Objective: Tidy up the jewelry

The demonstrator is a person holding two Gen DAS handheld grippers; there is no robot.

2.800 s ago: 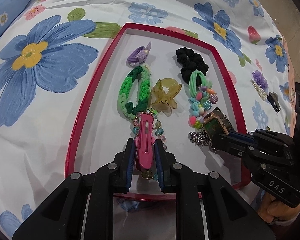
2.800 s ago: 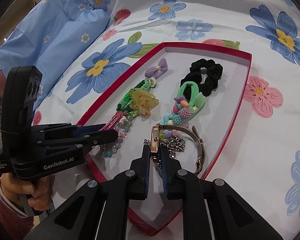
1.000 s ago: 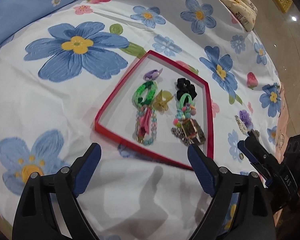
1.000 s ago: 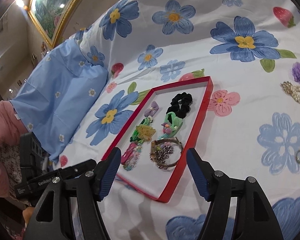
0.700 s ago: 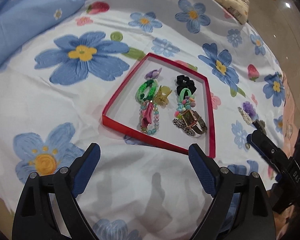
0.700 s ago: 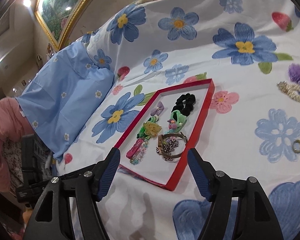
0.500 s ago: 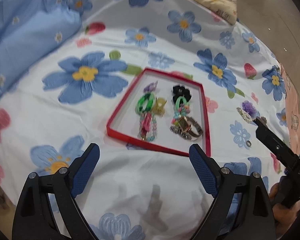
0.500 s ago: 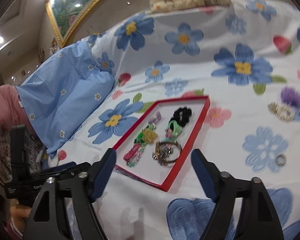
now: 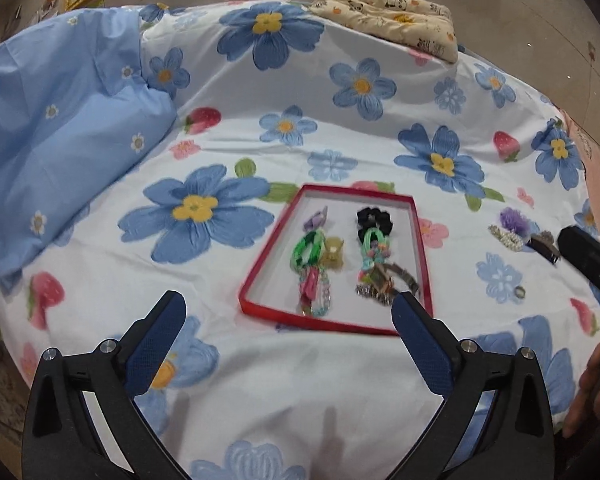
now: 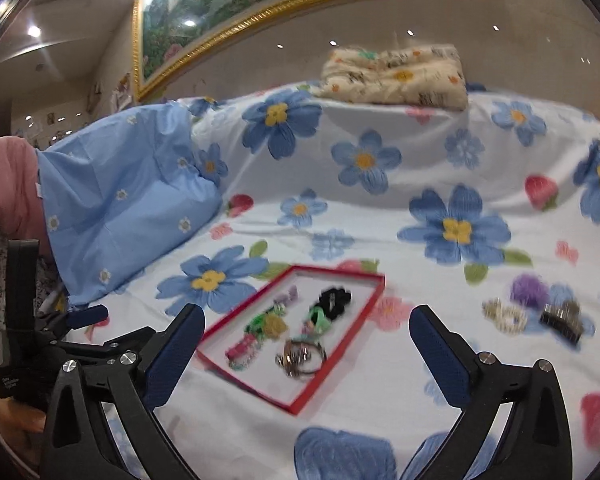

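A red tray [image 9: 260, 282] lies on the flowered bedsheet and also shows in the right wrist view [image 10: 340, 360]. It holds a purple bow [image 9: 316, 218], a green braided band [image 9: 306, 252], a yellow claw clip [image 9: 334, 254], a pink clip on a bead bracelet [image 9: 311, 290], a black scrunchie [image 9: 374, 218], a beaded green hair tie [image 9: 374, 248] and a watch with a chain [image 9: 388, 282]. My left gripper [image 9: 288, 308] is open and empty, well back from the tray. My right gripper [image 10: 308, 320] is open and empty, also raised and back.
Right of the tray lie a purple pompom [image 9: 514, 218], a pearl clip [image 9: 506, 238], a dark clip [image 9: 544, 246] and a ring [image 9: 519, 291]. A blue pillow [image 9: 52, 152] lies at left. A folded patterned blanket [image 9: 388, 20] sits at the bed's far edge.
Both grippers let go of the pink clip and the watch in the tray, opened wide and pulled back and up. The views now take in the whole bed.
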